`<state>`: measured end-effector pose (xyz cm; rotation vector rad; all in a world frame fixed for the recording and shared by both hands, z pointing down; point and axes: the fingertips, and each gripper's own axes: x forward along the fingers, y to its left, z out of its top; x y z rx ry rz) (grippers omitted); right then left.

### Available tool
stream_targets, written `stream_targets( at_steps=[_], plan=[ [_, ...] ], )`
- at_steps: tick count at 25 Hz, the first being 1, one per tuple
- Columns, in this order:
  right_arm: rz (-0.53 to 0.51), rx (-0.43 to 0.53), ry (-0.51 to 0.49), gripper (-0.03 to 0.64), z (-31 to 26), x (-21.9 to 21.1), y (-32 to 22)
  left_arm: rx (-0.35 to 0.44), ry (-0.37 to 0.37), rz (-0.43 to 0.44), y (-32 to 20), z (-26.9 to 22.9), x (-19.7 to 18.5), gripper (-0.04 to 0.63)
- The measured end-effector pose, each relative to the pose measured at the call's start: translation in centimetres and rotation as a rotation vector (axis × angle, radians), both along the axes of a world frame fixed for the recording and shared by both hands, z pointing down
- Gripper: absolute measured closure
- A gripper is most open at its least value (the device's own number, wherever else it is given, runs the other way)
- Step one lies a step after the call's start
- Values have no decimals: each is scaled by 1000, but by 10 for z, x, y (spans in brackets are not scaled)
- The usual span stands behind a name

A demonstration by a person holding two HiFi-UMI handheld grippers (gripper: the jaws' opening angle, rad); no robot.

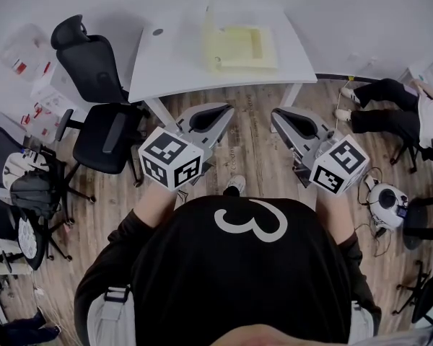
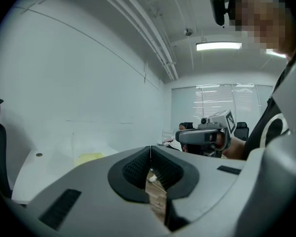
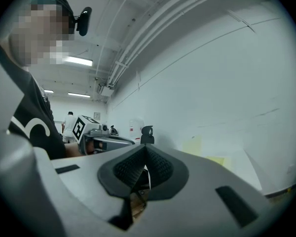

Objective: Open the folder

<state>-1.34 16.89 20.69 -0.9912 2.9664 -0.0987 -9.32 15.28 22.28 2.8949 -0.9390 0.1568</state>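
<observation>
A pale yellow folder (image 1: 239,47) lies on the white table (image 1: 166,63), with one flap standing up along its left side. Both grippers hang over the wooden floor in front of the table, close to my body and away from the folder. My left gripper (image 1: 220,111) is shut with nothing between its jaws. My right gripper (image 1: 278,114) is also shut and empty. In the left gripper view the left gripper (image 2: 151,149) has its pads together, and the folder (image 2: 89,158) shows far off. In the right gripper view the right gripper (image 3: 145,149) is closed, with the folder (image 3: 214,160) beyond it.
Two black office chairs (image 1: 94,71) (image 1: 105,132) stand left of the table. A person sits on the floor (image 1: 390,107) at the right. A white round device with cables (image 1: 386,197) lies on the floor near my right side.
</observation>
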Motion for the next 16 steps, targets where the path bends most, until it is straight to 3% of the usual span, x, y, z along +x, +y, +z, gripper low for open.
stream_targets(
  at_steps=[16],
  plan=[
    [-7, 28, -2, 594, -14, 1, 18, 28, 16, 17, 16, -16, 6, 577]
  ],
)
